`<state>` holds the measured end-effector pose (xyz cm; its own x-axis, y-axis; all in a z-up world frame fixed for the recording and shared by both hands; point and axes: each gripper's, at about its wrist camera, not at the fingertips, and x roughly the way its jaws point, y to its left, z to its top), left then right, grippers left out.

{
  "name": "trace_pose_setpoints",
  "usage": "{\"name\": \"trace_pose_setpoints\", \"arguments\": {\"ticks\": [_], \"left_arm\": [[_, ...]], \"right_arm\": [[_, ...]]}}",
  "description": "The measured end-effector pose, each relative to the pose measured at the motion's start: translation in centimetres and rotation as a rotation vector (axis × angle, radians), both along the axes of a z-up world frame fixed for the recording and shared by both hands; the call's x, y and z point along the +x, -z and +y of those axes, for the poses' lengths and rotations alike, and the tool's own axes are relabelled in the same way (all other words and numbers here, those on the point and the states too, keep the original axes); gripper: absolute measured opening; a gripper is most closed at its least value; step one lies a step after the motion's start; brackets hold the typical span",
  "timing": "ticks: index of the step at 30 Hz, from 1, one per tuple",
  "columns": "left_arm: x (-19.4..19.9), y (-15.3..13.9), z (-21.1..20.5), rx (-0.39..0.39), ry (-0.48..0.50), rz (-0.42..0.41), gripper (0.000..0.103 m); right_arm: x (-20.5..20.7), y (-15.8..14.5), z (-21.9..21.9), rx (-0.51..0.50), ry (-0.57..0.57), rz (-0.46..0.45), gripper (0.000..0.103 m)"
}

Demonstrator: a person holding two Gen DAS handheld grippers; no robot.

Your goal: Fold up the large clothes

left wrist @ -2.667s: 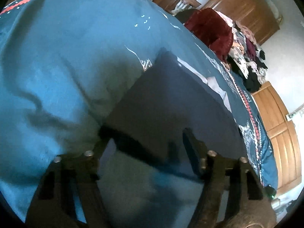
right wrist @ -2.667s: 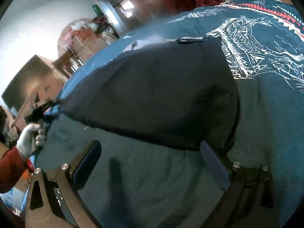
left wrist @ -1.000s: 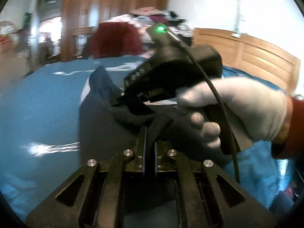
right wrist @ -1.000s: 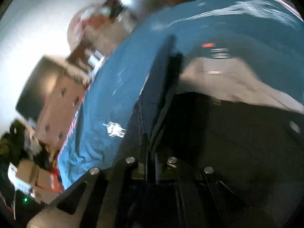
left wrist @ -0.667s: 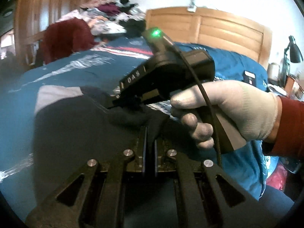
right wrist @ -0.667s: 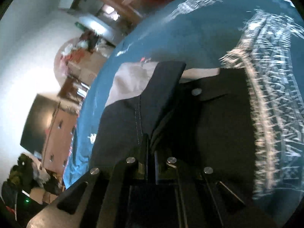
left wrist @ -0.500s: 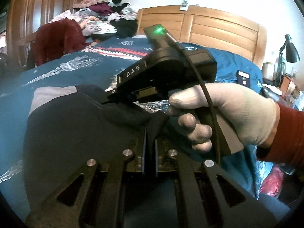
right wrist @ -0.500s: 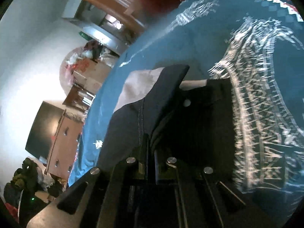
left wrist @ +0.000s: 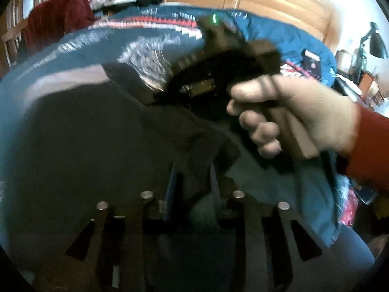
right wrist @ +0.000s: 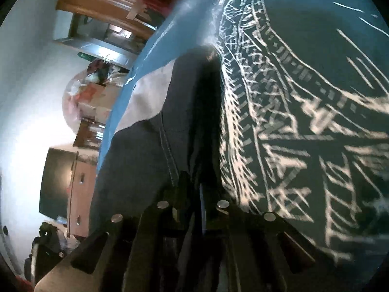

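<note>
while both the left gripper (left wrist: 194, 177) and right gripper (right wrist: 192, 189) pinch the dark garment (left wrist: 85, 141), its soft, limp cloth sags; hold seamed edges.

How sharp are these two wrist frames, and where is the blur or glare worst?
Left wrist view: heavy motion blur on the gloved hand and right gripper; the dark garment is underlit. Right wrist view: the bedspread pattern smears, the white wall glares, fisheye bends the edges.
</note>
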<state>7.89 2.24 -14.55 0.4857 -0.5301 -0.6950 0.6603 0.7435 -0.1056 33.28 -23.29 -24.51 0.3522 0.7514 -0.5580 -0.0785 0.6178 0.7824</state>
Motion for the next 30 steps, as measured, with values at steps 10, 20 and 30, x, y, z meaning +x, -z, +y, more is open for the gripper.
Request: {"name": "trace_pose_setpoints", "arguments": {"ticks": [10, 20, 30], "left_arm": [[-2.6, -0.4, 10.7, 0.002, -0.278, -0.029, 0.047], [2.9, 3.6, 9.5, 0.086, -0.329, -0.004, 0.046], [0.1, 3.5, 10.3, 0.332, -0.175, -0.076, 0.046]], "right_arm": [[-7.0, -2.3, -0.4, -0.009, -0.073, -0.001, 0.063], [-9.9, -0.8, 1.8, -0.074, -0.078, -0.003, 0.004], [-10.1, 1.0, -0.4, -0.058, -0.051, -0.039, 0.000]]}}
